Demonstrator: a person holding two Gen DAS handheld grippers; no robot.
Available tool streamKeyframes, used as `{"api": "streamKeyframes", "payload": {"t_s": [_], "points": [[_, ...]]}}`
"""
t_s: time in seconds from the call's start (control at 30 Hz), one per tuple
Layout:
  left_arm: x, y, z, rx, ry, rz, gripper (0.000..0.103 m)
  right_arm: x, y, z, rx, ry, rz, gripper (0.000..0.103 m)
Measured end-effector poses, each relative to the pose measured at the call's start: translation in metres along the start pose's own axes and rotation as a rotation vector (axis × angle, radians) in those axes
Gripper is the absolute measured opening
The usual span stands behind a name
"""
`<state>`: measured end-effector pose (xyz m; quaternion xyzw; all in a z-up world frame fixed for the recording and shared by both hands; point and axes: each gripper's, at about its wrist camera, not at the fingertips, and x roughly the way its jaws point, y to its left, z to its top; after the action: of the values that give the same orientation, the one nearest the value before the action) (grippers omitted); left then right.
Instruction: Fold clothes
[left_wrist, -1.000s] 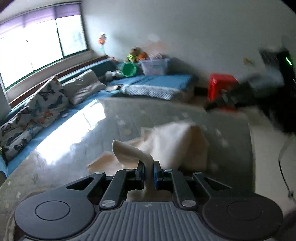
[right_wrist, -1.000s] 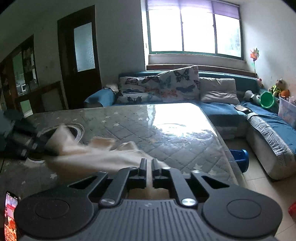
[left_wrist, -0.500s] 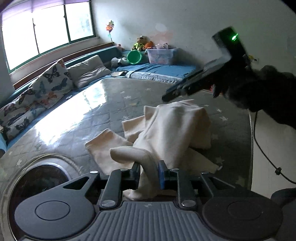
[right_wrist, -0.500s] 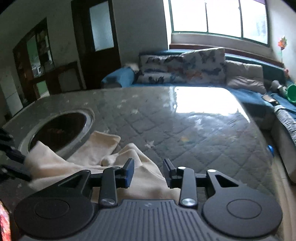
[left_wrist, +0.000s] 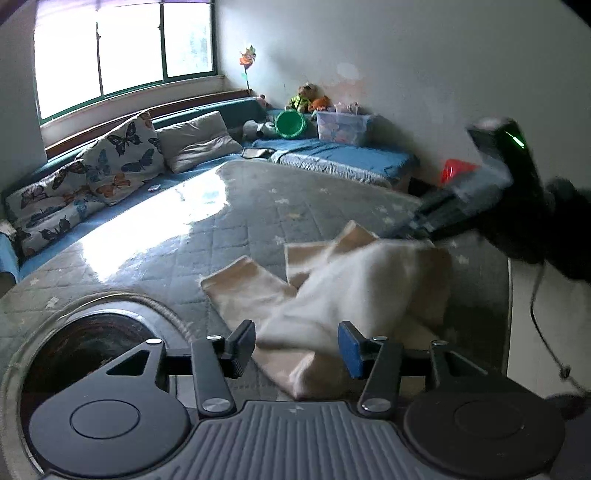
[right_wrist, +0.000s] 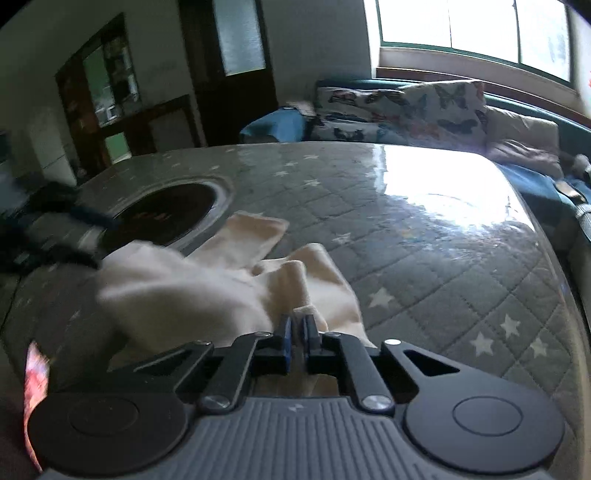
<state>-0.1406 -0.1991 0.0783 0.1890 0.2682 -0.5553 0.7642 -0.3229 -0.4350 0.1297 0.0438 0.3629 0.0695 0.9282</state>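
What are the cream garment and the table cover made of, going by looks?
Cream garment: soft matte knit or fleece, probably cotton; it slumps in thick, rounded folds with no sheen. Table cover: grey quilted fabric with a diamond stitch and white stars, apparently under a clear glossy layer, perhaps vinyl, since the window glare mirrors off it. Neither is certain from the look alone.

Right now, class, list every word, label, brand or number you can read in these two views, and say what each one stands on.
None: no text can be read in either view.
Storage box by the wall: coloured marks on its side, too blurred to read.
Bright screen at the left edge of the right wrist view: a blur of colour, nothing legible.
Cream garment, quilted table cover: only stars, no lettering.
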Motion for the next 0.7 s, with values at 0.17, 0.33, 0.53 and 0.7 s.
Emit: {"api": "streamKeyframes", "payload": {"t_s": [0.17, 0.33, 0.53, 0.7], "points": [[0.025, 0.011, 0.005, -0.042, 0.039, -0.047, 0.053, -0.02, 0.027, -0.009, -0.093, 0.011, 0.032, 0.004], [0.039, 0.019, -0.001, -0.054, 0.091, -0.082, 0.02, -0.026, 0.042, -0.013, -0.141, 0.013, 0.037, 0.005], [0.03, 0.022, -0.006, -0.036, 0.074, -0.06, 0.021, -0.011, 0.015, -0.006, -0.047, 0.012, 0.022, 0.023], [0.028, 0.02, -0.007, -0.03, 0.058, -0.048, 0.046, 0.002, -0.01, 0.0, 0.04, 0.014, 0.011, 0.036]]}}
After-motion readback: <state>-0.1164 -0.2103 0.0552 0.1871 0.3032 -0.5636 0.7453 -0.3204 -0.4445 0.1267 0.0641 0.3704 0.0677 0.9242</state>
